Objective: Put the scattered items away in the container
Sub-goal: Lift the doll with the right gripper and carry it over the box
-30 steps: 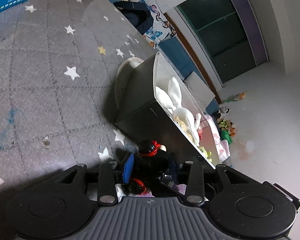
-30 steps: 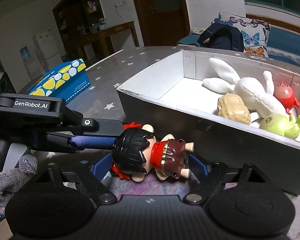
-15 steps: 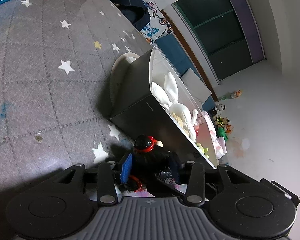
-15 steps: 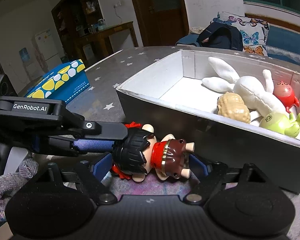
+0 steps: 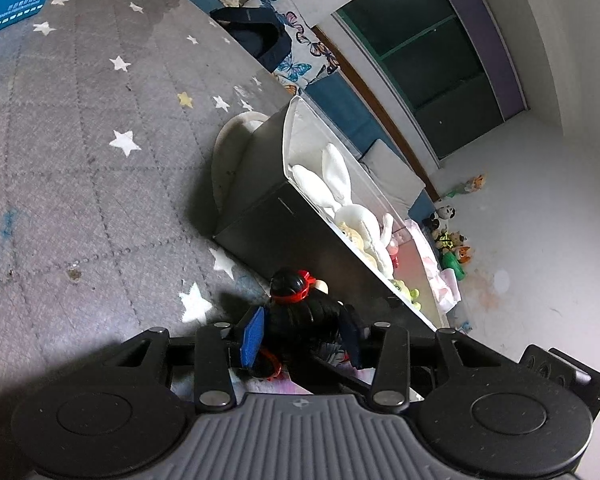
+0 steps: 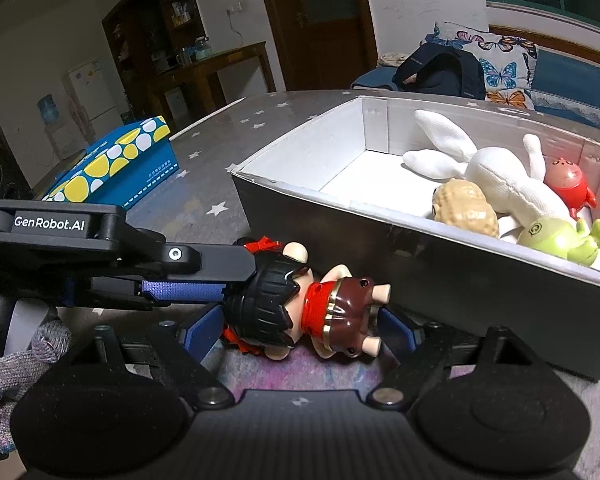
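Both hand-held grippers are seen at the same doll. Left hand-held gripper (image 5: pixel 302 338) is brought in from the side, its blue pads on either side of the doll's black-haired head (image 6: pixel 260 308); its jaws have just been opening, and whether the pads press on the hair cannot be told from either view. Right hand-held gripper (image 6: pixel 296 330) is held with its jaws spread wide, the doll (image 6: pixel 308 310) lying lengthwise between the two blue pads with a gap visible at each end, so nothing is clamped by it. The doll, in a red and brown dress with red hair bows, is found lying on its side on the grey star-patterned worktop (image 5: pixel 80 152), just beside the dark outer wall of the container (image 6: pixel 440 272). Inside the white-lined container a white plush rabbit (image 6: pixel 496 172), a tan peanut-shaped toy (image 6: pixel 466 208), a green figure (image 6: pixel 560 240) and a red figure (image 6: pixel 570 178) are already gathered at the right end. A blue box with yellow and white spots (image 6: pixel 116 164) is seen farther back on the worktop.
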{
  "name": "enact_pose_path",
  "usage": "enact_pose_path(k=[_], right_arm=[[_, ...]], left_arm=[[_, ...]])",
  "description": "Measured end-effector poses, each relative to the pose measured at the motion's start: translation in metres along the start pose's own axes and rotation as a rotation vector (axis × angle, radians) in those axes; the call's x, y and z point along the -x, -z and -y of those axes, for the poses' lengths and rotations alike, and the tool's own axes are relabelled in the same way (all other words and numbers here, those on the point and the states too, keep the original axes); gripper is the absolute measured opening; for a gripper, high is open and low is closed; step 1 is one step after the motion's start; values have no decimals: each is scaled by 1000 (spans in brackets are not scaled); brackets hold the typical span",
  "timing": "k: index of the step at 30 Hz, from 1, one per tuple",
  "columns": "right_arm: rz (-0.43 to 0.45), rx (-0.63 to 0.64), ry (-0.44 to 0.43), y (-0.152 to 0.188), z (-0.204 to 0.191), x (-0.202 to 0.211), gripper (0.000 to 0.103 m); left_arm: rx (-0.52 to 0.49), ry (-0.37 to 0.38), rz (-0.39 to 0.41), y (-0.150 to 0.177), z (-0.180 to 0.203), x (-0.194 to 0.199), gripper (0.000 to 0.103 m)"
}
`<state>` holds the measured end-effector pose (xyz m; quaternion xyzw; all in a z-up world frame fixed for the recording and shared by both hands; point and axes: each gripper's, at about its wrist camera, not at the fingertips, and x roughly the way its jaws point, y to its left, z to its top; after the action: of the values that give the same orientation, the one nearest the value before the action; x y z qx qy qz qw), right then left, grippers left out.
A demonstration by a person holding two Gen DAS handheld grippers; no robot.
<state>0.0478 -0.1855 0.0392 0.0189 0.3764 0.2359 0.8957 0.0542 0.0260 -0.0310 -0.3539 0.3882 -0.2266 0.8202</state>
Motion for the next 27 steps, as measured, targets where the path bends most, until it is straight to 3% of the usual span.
enact_pose_path(k=[12, 27], right_arm=[[12, -8, 7, 8, 3, 9, 86], [33, -21, -2, 11, 5, 10, 86]], left_arm=[[2, 15, -23, 5, 3, -5, 45], [149, 71, -21, 4, -18, -10, 48]])
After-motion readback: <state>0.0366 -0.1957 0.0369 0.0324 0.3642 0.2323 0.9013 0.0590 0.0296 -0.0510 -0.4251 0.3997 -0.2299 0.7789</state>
